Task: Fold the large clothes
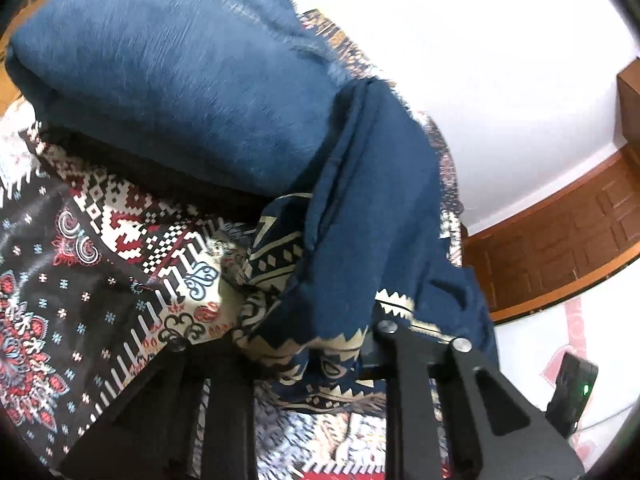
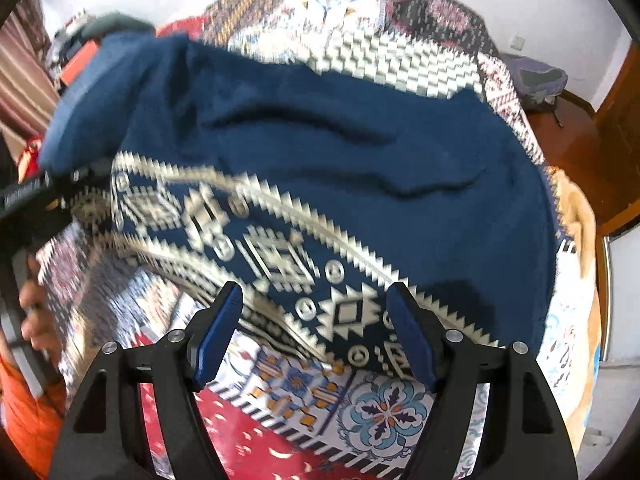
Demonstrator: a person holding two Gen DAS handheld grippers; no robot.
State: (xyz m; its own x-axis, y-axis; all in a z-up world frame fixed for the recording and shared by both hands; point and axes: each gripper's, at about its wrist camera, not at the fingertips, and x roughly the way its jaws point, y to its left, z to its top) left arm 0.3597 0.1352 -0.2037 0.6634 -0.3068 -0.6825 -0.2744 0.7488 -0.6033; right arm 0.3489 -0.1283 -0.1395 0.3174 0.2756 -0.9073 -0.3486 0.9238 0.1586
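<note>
Left gripper (image 1: 320, 356) is seen clamped on a bunched edge of the blue cloth (image 1: 168, 80), its fingertips buried in the folds. Only the right wrist view shows the cloth (image 2: 360, 152) spread over a patterned bed cover (image 2: 296, 396), with the right gripper (image 2: 316, 332) held wide just above its white-patterned border, nothing grasped.

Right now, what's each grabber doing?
Left gripper: shut on the blue patterned cloth.
Right gripper: open, holding nothing, above the cloth's edge.

Blue cloth (image 2: 360, 152) heaped across patterned bedspread (image 2: 320, 412)
</note>
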